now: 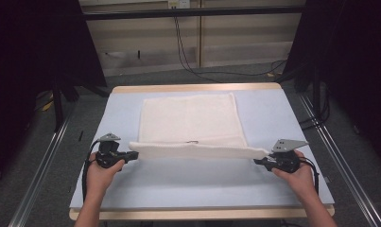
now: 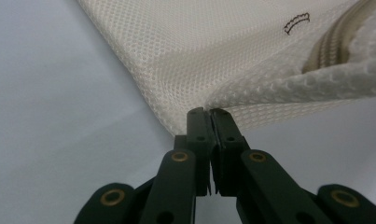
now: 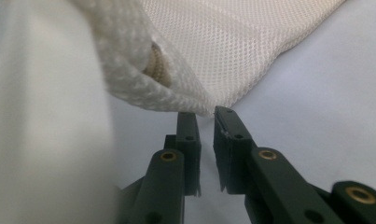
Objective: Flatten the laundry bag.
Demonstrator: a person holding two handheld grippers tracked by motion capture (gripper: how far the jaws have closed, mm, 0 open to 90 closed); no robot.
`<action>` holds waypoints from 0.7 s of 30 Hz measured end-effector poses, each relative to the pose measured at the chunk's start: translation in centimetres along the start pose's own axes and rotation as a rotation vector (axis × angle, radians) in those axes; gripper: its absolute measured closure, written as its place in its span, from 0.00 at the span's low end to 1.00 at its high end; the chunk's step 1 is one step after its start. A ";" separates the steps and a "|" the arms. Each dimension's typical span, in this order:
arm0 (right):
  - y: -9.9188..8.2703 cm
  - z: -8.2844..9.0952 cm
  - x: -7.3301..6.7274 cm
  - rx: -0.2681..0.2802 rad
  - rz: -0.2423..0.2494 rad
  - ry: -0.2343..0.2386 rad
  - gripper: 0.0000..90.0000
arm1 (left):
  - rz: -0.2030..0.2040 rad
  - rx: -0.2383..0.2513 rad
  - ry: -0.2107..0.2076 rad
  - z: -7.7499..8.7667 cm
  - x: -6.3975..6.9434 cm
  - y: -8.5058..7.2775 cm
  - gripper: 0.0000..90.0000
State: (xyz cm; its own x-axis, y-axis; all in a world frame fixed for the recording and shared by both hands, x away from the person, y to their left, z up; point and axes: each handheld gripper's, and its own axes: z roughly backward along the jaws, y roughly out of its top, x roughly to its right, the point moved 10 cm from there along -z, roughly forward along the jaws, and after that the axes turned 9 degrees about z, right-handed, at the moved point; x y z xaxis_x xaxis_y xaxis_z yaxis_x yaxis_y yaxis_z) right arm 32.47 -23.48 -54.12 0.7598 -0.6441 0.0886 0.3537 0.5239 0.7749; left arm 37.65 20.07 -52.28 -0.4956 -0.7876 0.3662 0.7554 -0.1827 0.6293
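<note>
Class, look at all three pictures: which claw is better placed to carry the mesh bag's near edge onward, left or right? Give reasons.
Probably the left claw: its jaws are shut on the corner of the mesh bag. The right claw has a gap between its jaws, the corner just at its tips.

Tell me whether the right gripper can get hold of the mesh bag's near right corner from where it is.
Probably yes. The right gripper has its jaws slightly parted with the corner of the mesh bag right at their tips, and nothing lies between them. The left gripper is pinching the opposite corner.
</note>
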 end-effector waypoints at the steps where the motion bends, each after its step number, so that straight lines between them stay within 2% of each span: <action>1: 0.0 0.0 0.0 0.000 -0.003 0.004 0.88 | 0.005 0.005 -0.003 0.0 0.0 0.0 0.97; 10: -0.2 0.1 0.1 -0.019 0.009 -0.004 0.89 | 0.008 0.007 -0.007 0.2 0.1 0.0 0.96; 20: -0.3 0.6 0.7 -0.002 -0.017 -0.017 0.89 | 0.022 0.013 -0.016 0.3 0.0 0.0 0.95; 21: -0.3 0.7 0.7 -0.003 -0.019 -0.015 0.89 | 0.013 0.007 -0.015 0.4 -0.1 0.0 0.94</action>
State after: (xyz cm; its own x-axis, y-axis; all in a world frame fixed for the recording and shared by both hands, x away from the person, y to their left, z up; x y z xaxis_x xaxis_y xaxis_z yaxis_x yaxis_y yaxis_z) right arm 32.48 -24.45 -53.91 0.7445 -0.6624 0.0834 0.3694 0.5128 0.7749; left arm 37.50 20.33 -52.08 -0.4922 -0.7811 0.3842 0.7585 -0.1684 0.6295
